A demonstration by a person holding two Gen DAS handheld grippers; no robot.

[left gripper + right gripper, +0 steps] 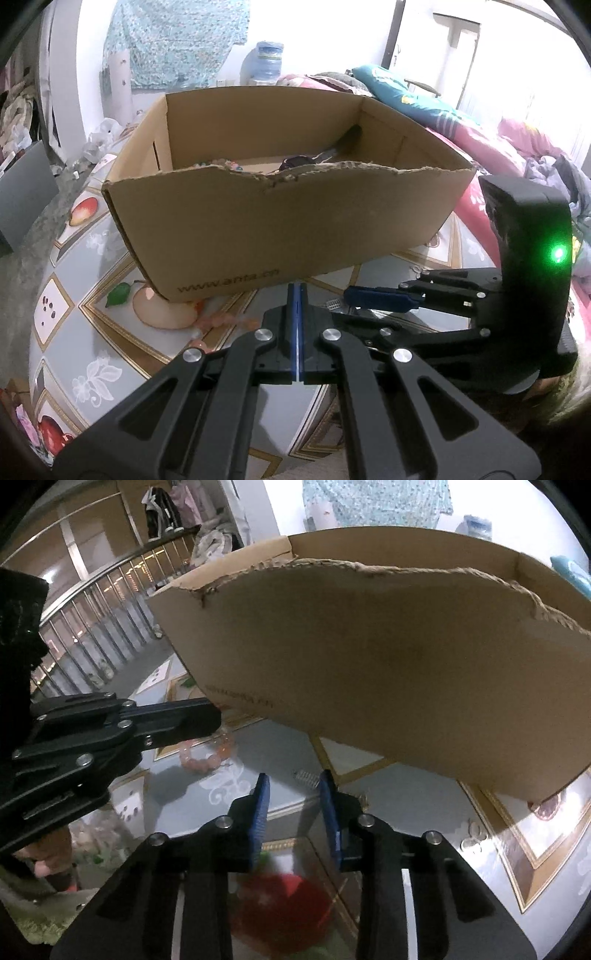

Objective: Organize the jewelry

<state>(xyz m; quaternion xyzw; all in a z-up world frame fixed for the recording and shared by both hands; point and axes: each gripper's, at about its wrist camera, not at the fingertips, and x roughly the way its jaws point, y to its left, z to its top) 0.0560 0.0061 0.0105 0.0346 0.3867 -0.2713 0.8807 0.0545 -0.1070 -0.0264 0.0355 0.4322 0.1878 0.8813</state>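
Near front wall of cardboard box (pixel 280 221), pink bead bracelet (pixel 207 751) lies on surface (pixel 424 849). Left tool (pixel 296 295) clamped shut, empty. Right tool (pixel 293 786) partly open, empty, near small spring clip (pixel 306 777). Risk: clip skitters off slick cloth.

Strong backlight ahead of my claws blows out the far wall. Fisheye bends and darkens the edges; the red patch under my right claw blurs.
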